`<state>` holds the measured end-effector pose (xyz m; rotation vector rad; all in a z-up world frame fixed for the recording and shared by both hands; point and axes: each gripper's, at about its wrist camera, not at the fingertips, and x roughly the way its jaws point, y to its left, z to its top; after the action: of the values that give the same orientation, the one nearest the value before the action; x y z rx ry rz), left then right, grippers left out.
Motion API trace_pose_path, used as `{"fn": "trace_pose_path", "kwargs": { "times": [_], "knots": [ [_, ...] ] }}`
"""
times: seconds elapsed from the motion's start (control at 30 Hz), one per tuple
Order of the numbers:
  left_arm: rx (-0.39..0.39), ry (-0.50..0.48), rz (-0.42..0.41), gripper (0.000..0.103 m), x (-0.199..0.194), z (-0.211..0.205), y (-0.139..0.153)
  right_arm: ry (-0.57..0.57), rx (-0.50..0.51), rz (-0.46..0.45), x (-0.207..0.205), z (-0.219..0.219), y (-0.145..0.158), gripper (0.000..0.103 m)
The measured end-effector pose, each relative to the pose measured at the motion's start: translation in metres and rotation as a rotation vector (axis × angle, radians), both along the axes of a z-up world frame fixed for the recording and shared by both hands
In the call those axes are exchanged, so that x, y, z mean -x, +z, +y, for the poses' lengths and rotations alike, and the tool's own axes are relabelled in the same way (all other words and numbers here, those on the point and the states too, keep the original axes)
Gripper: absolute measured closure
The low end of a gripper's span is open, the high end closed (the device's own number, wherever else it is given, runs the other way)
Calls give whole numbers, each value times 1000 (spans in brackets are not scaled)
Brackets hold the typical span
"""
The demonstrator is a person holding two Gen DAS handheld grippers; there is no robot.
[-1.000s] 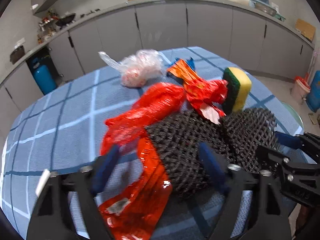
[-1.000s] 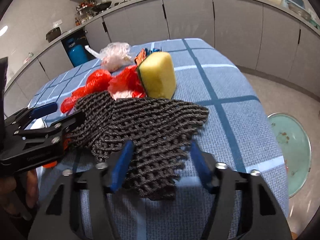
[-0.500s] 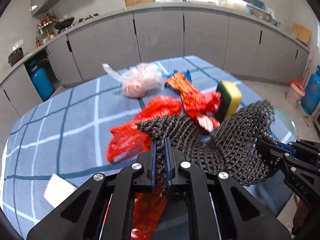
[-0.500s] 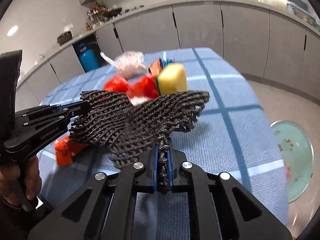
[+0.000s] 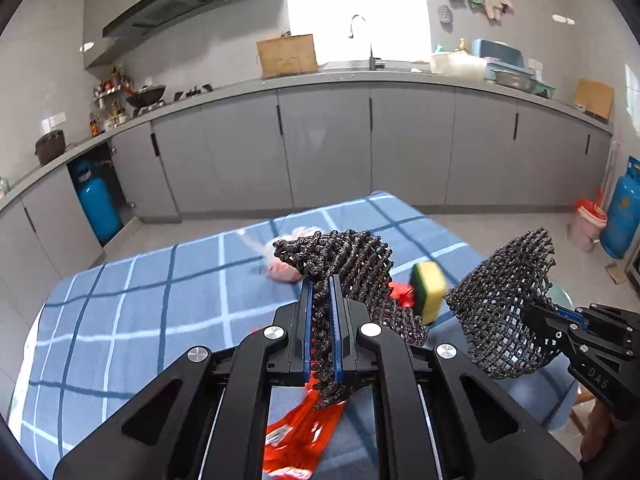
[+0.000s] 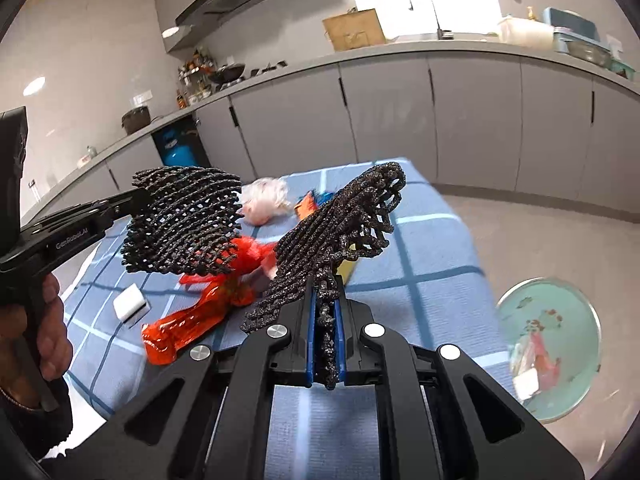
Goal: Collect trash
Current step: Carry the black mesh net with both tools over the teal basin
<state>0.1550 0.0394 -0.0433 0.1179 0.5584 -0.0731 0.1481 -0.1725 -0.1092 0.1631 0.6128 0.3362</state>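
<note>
A black mesh net (image 5: 352, 264) hangs in the air between both grippers, above the blue checked table (image 5: 140, 300). My left gripper (image 5: 320, 292) is shut on one edge of it. My right gripper (image 6: 325, 312) is shut on the other edge (image 6: 340, 220); it also shows at the right of the left wrist view (image 5: 532, 312). Under the net lie red plastic wrappers (image 6: 200, 316), a yellow-green sponge (image 5: 428, 292) and a clear plastic bag (image 6: 264, 200).
A white scrap (image 6: 129, 303) lies on the table's left part. A green bin (image 6: 552, 344) with trash stands on the floor right of the table. Grey cabinets (image 5: 328, 148) run behind. Blue gas cylinders (image 5: 98, 204) stand at the sides.
Both grippers closed on the net's edges and lifted it off the table. The wrappers and sponge stayed on the table.
</note>
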Motion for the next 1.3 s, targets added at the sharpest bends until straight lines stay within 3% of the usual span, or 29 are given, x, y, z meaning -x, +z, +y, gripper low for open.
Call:
{"fn": "trace_pose_path", "kwargs": {
  "times": [0.5,0.87,1.3],
  "knots": [
    [-12,-218,-43,94,-20,-109,18,-217,-27,-24,9,-101,1,94],
    [-38,-346,-7,94,-36,-193,-3,-366,-34,8,13,-167,-22,94],
    [-52,-434,54,94,-48,-246,-33,-438,-57,68,8,-205,-54,93]
  ]
}}
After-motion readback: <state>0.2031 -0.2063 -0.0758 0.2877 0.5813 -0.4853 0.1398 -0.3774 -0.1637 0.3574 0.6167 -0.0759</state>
